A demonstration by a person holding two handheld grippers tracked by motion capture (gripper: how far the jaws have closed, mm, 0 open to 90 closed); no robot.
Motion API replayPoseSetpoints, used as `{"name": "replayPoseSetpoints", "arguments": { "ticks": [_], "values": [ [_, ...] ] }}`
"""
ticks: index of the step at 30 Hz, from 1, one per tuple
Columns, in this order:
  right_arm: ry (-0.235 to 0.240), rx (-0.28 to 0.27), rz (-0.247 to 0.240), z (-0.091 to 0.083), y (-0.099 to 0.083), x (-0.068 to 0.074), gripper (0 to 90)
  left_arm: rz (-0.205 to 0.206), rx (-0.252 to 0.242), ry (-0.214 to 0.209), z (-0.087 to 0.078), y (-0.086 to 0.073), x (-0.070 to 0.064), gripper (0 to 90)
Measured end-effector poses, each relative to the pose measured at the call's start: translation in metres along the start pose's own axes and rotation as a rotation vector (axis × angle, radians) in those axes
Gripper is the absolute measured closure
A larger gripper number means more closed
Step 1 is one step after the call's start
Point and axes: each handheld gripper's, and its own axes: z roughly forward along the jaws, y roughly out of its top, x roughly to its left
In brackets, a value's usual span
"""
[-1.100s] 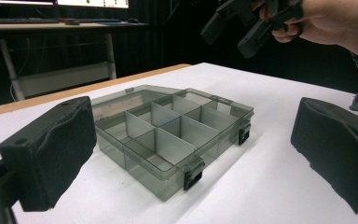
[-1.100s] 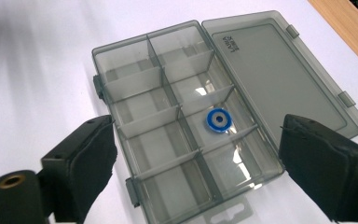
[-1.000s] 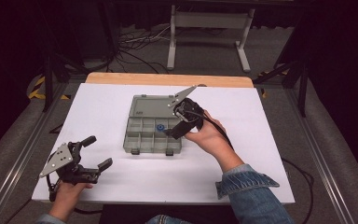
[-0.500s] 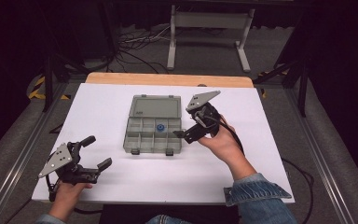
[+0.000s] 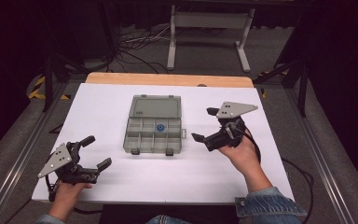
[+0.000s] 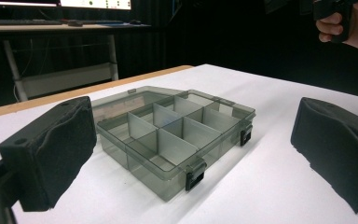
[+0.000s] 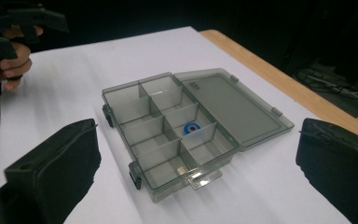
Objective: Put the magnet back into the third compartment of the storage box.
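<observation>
I have the organiser box (image 5: pixel 154 129) sitting at the table's centre, lid (image 5: pixel 154 107) flung flat toward twelve o'clock, a small blue ring (image 5: pixel 160 127) lying in one of the middle compartments. My right gripper (image 5: pixel 204 125) hovers at three o'clock of the box, jaws spread wide and empty; my left gripper (image 5: pixel 97 151) rests low at eight o'clock, also spread and holding nothing. The job now, I judge, is closing the lid: I would come in from twelve o'clock, catch the lid's far edge, swing it over gently and press near the two front latches (image 7: pixel 135 178). The white table (image 5: pixel 98 107) is bare around the box. Nothing blocks my approach, though the light box may slide, so my left should brace it.
</observation>
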Motion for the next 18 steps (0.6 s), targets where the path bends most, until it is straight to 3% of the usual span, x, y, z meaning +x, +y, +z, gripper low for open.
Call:
{"name": "replayPoseSetpoints", "arguments": {
  "ticks": [8, 18],
  "values": [
    [-0.064, -0.076, 0.041, -0.026, -0.029, -0.002, 0.0, 0.011, 0.004, -0.001, 0.0, 0.001, 0.0, 0.8],
    [-0.127, -0.126, 0.068, -0.049, -0.064, 0.0, 0.0, 0.012, -0.004, 0.006, -0.002, 0.002, 0.0, 0.8]
  ]
}}
